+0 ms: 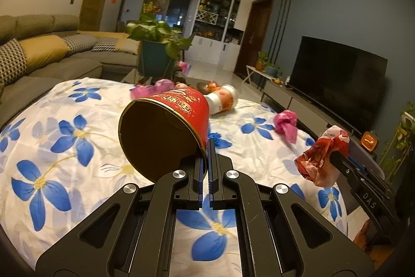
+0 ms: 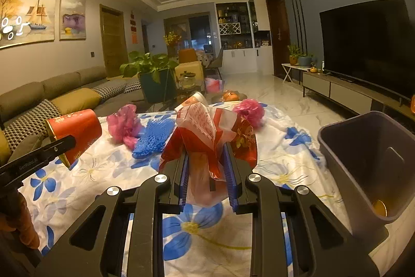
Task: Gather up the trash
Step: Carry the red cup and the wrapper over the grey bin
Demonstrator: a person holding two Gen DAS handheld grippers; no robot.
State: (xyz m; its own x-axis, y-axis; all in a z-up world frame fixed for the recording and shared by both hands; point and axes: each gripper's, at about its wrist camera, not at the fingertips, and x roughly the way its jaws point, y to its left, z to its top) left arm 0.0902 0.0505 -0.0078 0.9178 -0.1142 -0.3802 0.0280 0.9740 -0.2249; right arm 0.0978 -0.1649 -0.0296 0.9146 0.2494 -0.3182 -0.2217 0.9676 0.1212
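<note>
Two hand-held grippers hang loaded over a counter (image 2: pixel 272 173) draped in a blue-flowered cloth, mid-way through a trash sweep. The left hand-held gripper (image 1: pixel 207 147) has its jaws pressed nearly together on the rim of a red paper cup (image 1: pixel 168 126), which tips sideways with its dark mouth toward the camera. The right hand-held gripper (image 2: pixel 206 155) is pinching a crumpled red-and-white wrapper (image 2: pixel 205 131) between its blue pads (image 2: pixel 229 173), the plastic bulging out above and below them. A grey bin (image 2: pixel 368 162) stands just to the right of the right hand-held gripper, its opening facing it, with something round and yellowish at the bottom. Ahead of both lie two pink crumpled bags (image 2: pixel 124 125), a piece of blue netting (image 2: pixel 153 139) and a white-and-orange cup (image 1: pixel 224 100) on its side, all yet to be gathered. The step in hand looks to be the carry to the bin: the wrapper is best swung right and released only once it is well over the opening, and the cup, held by a thin edge, kept from swinging so that it does not slip out short of the bin.
</note>
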